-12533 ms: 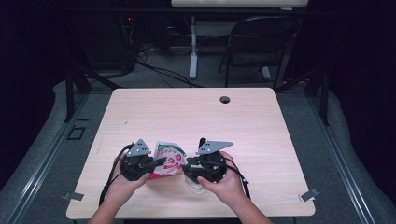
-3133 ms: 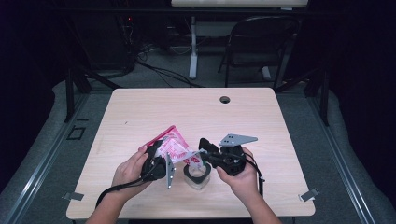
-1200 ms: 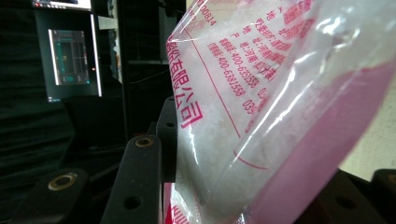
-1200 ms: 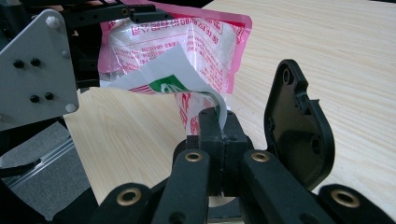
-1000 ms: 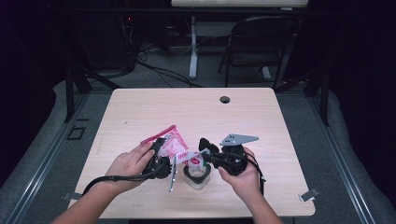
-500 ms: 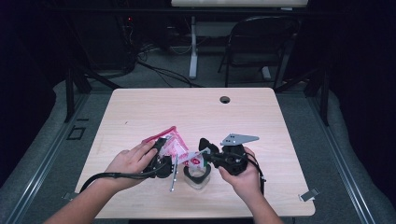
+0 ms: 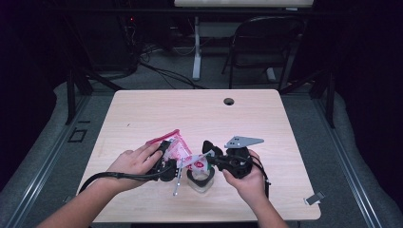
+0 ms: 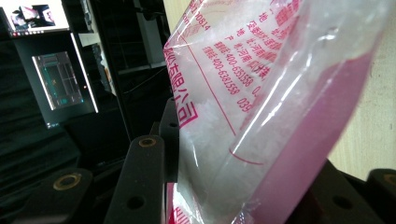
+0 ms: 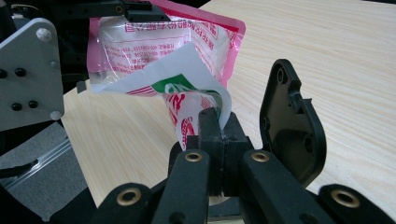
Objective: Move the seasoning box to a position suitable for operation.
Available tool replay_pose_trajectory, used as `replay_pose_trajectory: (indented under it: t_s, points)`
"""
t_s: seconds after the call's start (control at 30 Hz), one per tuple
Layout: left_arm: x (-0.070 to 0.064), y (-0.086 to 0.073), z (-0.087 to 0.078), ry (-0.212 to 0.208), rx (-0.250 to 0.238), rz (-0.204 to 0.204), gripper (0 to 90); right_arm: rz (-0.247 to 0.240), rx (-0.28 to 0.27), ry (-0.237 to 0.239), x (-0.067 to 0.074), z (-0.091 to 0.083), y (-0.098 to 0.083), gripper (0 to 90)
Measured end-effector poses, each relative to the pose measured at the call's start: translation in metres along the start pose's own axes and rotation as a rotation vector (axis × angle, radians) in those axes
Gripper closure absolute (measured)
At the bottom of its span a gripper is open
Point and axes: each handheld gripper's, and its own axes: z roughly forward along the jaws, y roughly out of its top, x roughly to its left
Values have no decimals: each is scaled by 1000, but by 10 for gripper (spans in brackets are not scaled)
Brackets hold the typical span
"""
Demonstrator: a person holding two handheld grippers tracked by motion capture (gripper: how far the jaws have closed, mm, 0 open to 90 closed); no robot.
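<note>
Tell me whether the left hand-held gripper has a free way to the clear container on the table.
Probably not yet: the left hand-held gripper has the pink pouch between its jaws, and that pouch hangs between it and the clear container.

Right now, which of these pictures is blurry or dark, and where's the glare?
High view: the wooden table is evenly lit, the room behind is dark. Left gripper view: the pink bag is so near that it is soft, with sheen streaks on its plastic. Right gripper view: sharp, the right gripper and bag corner clear.

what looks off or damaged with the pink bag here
The pink bag hangs in the air between both grippers, and a torn-looking white flap of it is twisted and pinched in the shut right gripper. No spill visible.
</note>
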Motion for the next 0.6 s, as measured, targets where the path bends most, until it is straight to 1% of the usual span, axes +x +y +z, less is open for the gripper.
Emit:
replay_pose_trajectory:
  t_s: [0.07,0.17,0.2,0.23,0.27,0.3,0.4,0.5,0.6]
  points:
    - [1,0,0,1,3,9,656,0,0,0,0,0,0,900]
    - [1,2,-1,22,8,43,659,0,-2,1,0,0,0,900]
    - [1,2,-1,22,8,43,659,0,-2,1,0,0,0,900]
    - [0,3,-2,29,11,56,660,4,-6,0,0,0,0,900]
    - [0,3,-2,29,11,56,660,4,-6,0,0,0,0,900]
    - [0,3,-3,33,12,66,660,4,-6,0,0,0,0,900]
    - [-1,4,-3,41,12,73,665,2,-4,-2,0,0,0,900]
    - [0,5,-4,53,25,104,669,-3,0,1,0,-1,0,900]
    - [-1,6,-5,64,25,120,674,-2,0,2,0,-1,0,900]
